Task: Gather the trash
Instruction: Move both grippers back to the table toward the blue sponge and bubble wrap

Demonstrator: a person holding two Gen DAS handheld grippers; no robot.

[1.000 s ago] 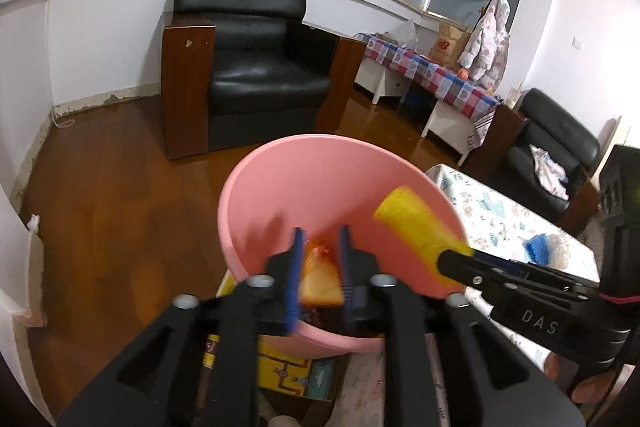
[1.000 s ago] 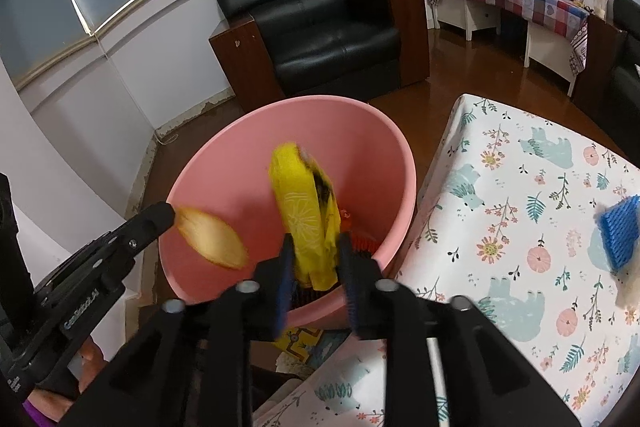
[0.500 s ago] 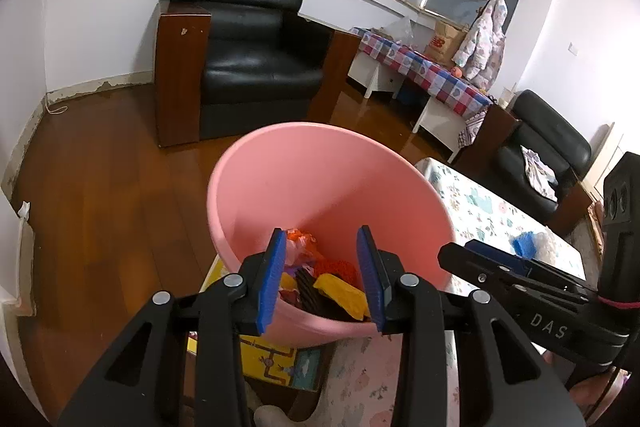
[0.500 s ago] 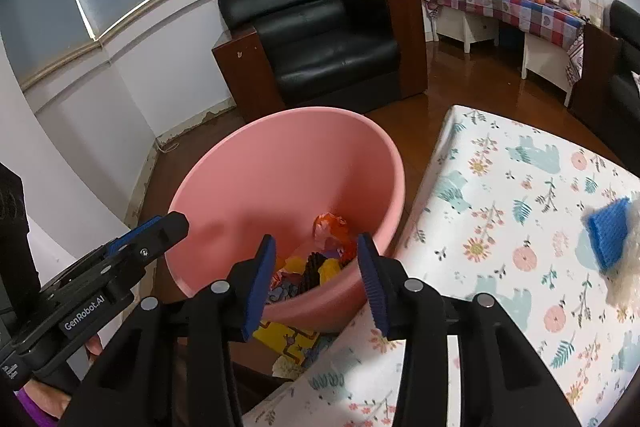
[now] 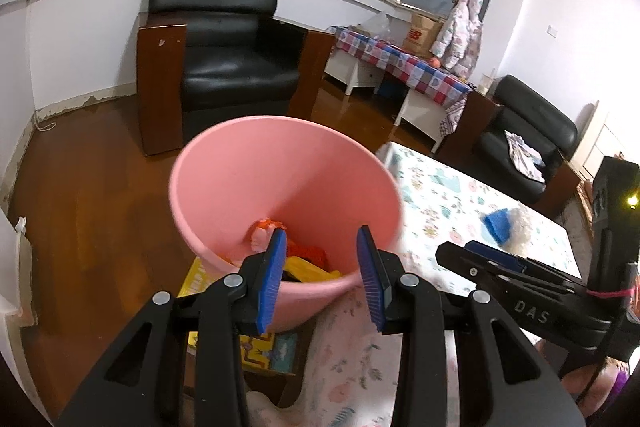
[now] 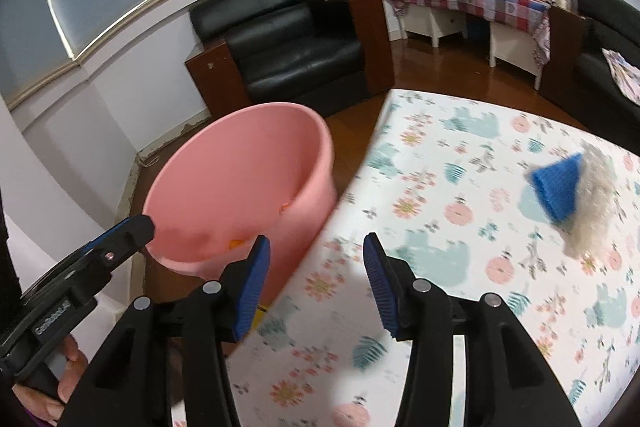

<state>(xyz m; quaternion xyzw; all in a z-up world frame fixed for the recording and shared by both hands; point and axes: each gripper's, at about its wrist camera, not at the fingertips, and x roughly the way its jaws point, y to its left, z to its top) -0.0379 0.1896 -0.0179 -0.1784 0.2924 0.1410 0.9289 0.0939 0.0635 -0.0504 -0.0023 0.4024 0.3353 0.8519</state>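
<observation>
A pink bin (image 5: 280,187) stands beside the table's left edge and also shows in the right wrist view (image 6: 240,195). Yellow, orange and dark trash (image 5: 308,263) lies at its bottom. My left gripper (image 5: 322,275) is open and empty, above the bin's near rim. My right gripper (image 6: 316,283) is open and empty, over the table's left edge next to the bin. A blue and white wad (image 6: 572,199) lies on the floral tablecloth (image 6: 460,267) at the right; it also shows in the left wrist view (image 5: 508,227).
A black armchair (image 5: 224,59) stands behind the bin on the wooden floor. A bench with a checked cloth (image 5: 400,67) and a second black chair (image 5: 524,143) stand at the back right. A yellow printed box (image 5: 256,347) lies under the bin.
Both grippers opened and dropped their trash into the bin, the left its orange piece, the right its yellow wrapper. The right gripper has since swung right, over the table.
</observation>
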